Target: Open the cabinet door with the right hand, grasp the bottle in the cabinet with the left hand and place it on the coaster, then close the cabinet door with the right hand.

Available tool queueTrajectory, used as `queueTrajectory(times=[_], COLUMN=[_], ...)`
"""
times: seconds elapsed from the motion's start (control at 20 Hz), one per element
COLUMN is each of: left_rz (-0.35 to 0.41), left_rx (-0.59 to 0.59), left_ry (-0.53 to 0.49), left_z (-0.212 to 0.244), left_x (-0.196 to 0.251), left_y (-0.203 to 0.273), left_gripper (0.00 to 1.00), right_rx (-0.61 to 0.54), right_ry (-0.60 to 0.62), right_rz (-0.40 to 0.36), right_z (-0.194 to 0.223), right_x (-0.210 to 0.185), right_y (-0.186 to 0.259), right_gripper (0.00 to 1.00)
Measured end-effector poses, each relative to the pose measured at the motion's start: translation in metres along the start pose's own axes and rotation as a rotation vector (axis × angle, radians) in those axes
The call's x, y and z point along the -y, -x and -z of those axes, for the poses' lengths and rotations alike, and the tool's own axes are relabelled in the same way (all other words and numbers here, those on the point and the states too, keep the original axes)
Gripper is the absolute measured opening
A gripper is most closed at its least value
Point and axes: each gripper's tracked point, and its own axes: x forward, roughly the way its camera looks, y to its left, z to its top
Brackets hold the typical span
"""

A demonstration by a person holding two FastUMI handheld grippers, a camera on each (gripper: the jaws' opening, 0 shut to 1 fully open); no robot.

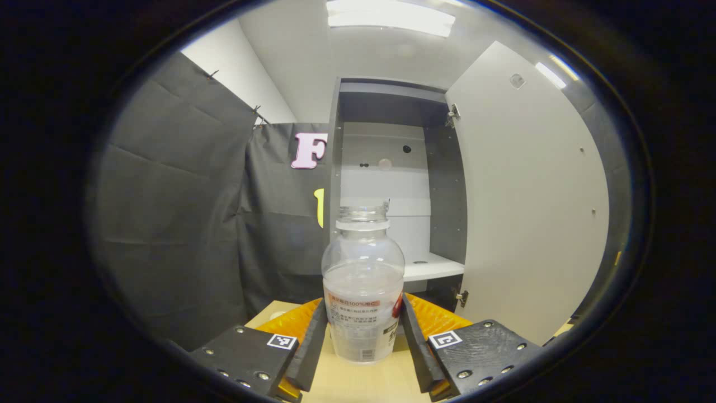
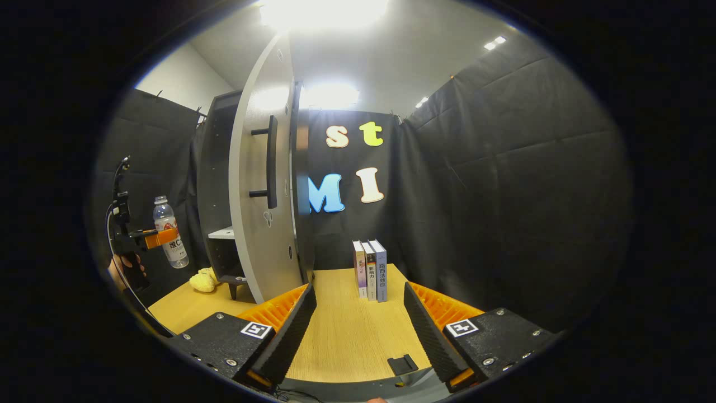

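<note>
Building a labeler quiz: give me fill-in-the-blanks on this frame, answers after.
1. The left tongs are shut on the ____.
2. The cabinet door stands ____.
3. The right tongs are open and hold ____.
4. Three ____ stand upright on the wooden table ahead of the right tongs.

Answers: bottle; open; nothing; books

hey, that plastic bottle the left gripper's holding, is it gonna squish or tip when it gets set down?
The bottle looks like thin clear plastic and nearly empty, so probably light and apt to dent under the left gripper if squeezed hard. Tall with a narrow base and held above the table, it could tip if released tilted.
</note>
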Motion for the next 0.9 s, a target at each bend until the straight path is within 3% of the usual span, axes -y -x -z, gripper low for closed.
queueTrajectory(times=[0.55,0.9], left_rz=[-0.027,-0.033], left_rx=[-0.042,-0.091], left_ry=[0.042,0.031], left_z=[0.066,0.126], left_x=[-0.015,-0.021], left_y=[0.063,0.079], left_gripper=[0.71,0.73], right_rx=[-0.019,-0.006], right_ry=[-0.024,-0.013], right_rz=[-0.019,-0.015], right_z=[0.007,0.009], right_x=[-0.005,-0.004], right_y=[0.001,-0.002], right_gripper=[0.96,0.97])
